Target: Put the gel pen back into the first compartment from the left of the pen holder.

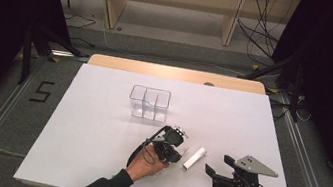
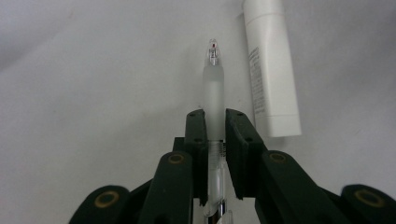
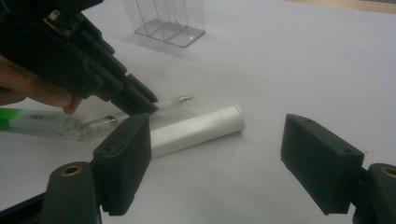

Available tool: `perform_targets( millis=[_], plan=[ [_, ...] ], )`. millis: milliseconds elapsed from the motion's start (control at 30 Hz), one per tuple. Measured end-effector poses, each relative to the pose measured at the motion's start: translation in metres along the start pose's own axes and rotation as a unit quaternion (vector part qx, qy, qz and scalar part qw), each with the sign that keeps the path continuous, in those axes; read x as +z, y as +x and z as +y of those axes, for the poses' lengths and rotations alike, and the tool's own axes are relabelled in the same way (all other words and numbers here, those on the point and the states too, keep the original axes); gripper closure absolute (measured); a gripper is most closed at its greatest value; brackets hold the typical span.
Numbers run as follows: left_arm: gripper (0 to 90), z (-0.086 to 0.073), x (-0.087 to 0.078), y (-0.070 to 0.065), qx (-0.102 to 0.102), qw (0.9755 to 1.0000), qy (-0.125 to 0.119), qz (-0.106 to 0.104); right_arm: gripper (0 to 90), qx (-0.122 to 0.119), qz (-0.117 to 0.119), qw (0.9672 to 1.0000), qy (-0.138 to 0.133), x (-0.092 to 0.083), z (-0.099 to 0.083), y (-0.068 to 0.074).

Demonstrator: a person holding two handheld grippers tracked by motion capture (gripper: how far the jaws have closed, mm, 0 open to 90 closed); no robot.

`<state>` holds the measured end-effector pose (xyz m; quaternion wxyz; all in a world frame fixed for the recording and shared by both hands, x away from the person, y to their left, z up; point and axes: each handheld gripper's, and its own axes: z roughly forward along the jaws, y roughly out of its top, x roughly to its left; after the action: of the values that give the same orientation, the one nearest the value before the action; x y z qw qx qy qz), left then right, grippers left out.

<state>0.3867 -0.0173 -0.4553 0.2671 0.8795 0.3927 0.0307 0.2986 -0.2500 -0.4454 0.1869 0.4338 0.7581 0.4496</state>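
Pen (image 2: pixel 214 100) sits pinched between the left gripper (image 2: pixel 215 122) fingers at its frosted grip sleeve, tip pointing ahead; light, stiff, slick plastic, best held there; white tube (image 2: pixel 272 70) lies just beside; right gripper (image 3: pixel 229 163) fingers gape empty.

- The pen (image 2: pixel 213 88) is clear plastic with a frosted grip and a small metal tip; it lies almost flat on the white table, pressed between two black jaws, tip toward 12 o'clock in the left gripper view
- The white tube (image 2: pixel 271 70) lies flat just beside it, at 3 o'clock of it
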Motion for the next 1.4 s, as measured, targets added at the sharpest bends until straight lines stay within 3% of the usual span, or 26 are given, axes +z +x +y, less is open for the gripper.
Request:
perform_targets(
  millis=[233, 367, 467, 567, 767, 1067, 1333, 1400],
  plan=[
    [79.8, 0.003, -0.018, 0.009, -0.004, 0.9987, -0.048, -0.019, 25.4, 0.0, 0.001, 1.0, -0.001, -0.001, 0.0, 0.0],
    [79.8, 0.003, -0.031, 0.016, -0.008, 0.996, -0.086, -0.023, 25.4, -0.002, 0.002, 1.0, -0.002, -0.001, 0.0, 0.0],
    [79.8, 0.002, -0.042, 0.023, -0.011, 0.9924, -0.12, -0.024, 25.4, -0.001, 0.002, 1.0, -0.003, -0.001, 0.001, 0.0],
    [79.8, -0.001, -0.053, 0.03, -0.013, 0.9876, -0.155, -0.022, 25.4, -0.003, 0.002, 1.0, -0.004, -0.001, 0.001, 0.0],
    [79.8, -0.008, -0.073, 0.046, -0.026, 0.9731, -0.228, -0.022, 25.1, -0.003, 0.004, 1.0, -0.005, -0.001, 0.001, 0.001],
    [79.7, -0.017, -0.095, 0.072, -0.042, 0.9571, -0.287, -0.01, 24.3, -0.002, 0.008, 0.9999, -0.008, 0.0, 0.001, 0.002],
    [79.8, -0.016, -0.114, 0.092, -0.05, 0.9395, -0.339, 0.007, 23.8, -0.003, 0.013, 0.9999, -0.008, 0.0, 0.001, 0.003],
    [79.8, -0.014, -0.119, 0.098, -0.049, 0.9371, -0.345, 0.013, 23.8, -0.003, 0.013, 0.9999, -0.008, 0.0, 0.001, 0.003]
  ],
)
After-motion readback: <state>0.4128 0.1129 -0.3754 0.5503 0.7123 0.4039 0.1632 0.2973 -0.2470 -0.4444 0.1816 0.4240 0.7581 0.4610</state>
